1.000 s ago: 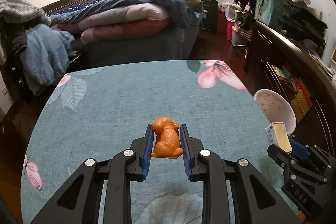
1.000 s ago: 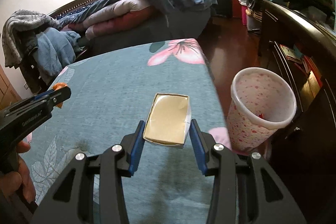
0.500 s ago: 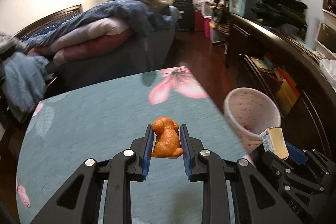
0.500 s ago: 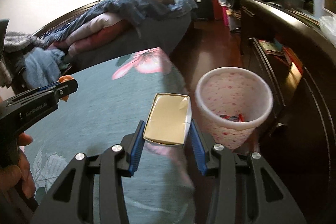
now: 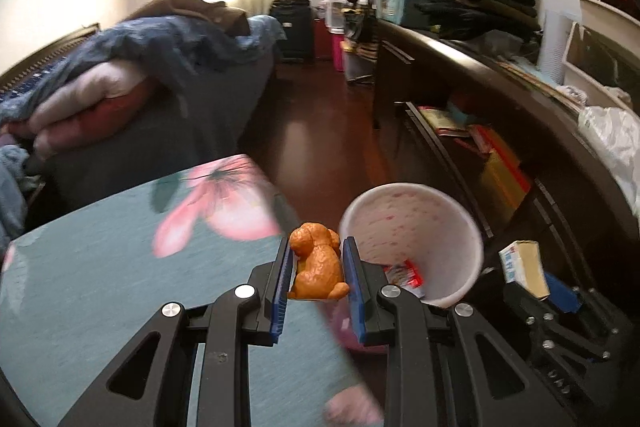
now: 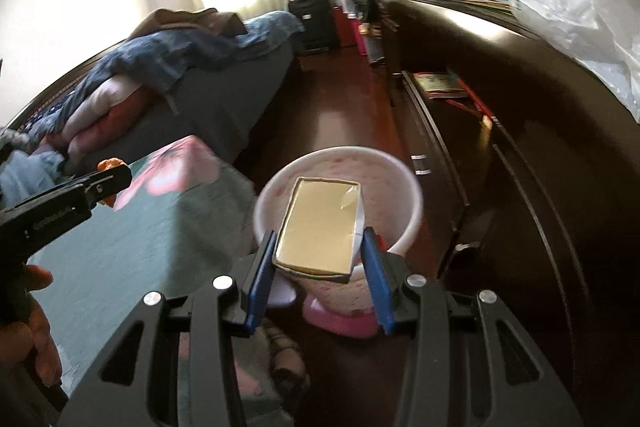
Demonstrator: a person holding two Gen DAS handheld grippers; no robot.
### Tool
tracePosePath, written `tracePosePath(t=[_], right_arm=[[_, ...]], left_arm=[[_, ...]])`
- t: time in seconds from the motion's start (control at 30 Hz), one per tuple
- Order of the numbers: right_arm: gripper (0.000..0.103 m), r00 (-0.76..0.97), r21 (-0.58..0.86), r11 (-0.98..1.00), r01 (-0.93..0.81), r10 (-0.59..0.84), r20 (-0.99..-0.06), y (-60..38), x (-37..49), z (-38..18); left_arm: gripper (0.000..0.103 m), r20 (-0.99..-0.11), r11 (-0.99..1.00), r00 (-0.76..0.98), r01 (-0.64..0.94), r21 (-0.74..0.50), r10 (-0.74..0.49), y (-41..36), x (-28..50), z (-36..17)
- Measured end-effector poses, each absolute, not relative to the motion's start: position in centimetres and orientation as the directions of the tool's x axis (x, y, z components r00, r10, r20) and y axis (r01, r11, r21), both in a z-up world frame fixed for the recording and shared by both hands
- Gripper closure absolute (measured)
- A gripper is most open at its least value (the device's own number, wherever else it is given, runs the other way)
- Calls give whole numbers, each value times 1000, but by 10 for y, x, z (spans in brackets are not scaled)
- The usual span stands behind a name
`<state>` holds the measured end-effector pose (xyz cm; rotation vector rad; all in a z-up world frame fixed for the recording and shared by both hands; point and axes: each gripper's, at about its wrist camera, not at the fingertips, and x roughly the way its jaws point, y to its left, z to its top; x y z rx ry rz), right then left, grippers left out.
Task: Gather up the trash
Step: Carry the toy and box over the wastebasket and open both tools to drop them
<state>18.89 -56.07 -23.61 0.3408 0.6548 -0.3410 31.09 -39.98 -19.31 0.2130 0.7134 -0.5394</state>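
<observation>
Both pieces picked, neither binned yet.

My left gripper (image 5: 316, 263) has its jaws closed on the orange dog figurine (image 5: 318, 269), held over the table's right edge (image 5: 304, 227), just beside the bin (image 5: 412, 247). My right gripper (image 6: 318, 247) has its jaws clamped on the small carton (image 6: 320, 229), sitting over the bin mouth (image 6: 340, 163). Some wrappers (image 5: 402, 273) already lie inside. My read: release the carton, then the figurine; I see nothing else on the visible part of the table.
</observation>
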Motion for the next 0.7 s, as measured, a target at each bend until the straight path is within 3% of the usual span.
tracePosePath(t=[0.37, 0.7], right_arm=[[60, 727, 211, 857, 469, -240, -643, -604, 217, -260], [60, 702, 202, 850, 486, -243, -669, -622, 248, -287]], left_arm=[[77, -700, 773, 541, 634, -26, -467, -480, 330, -214], [77, -733, 774, 499, 630, -61, -463, -506, 357, -237]])
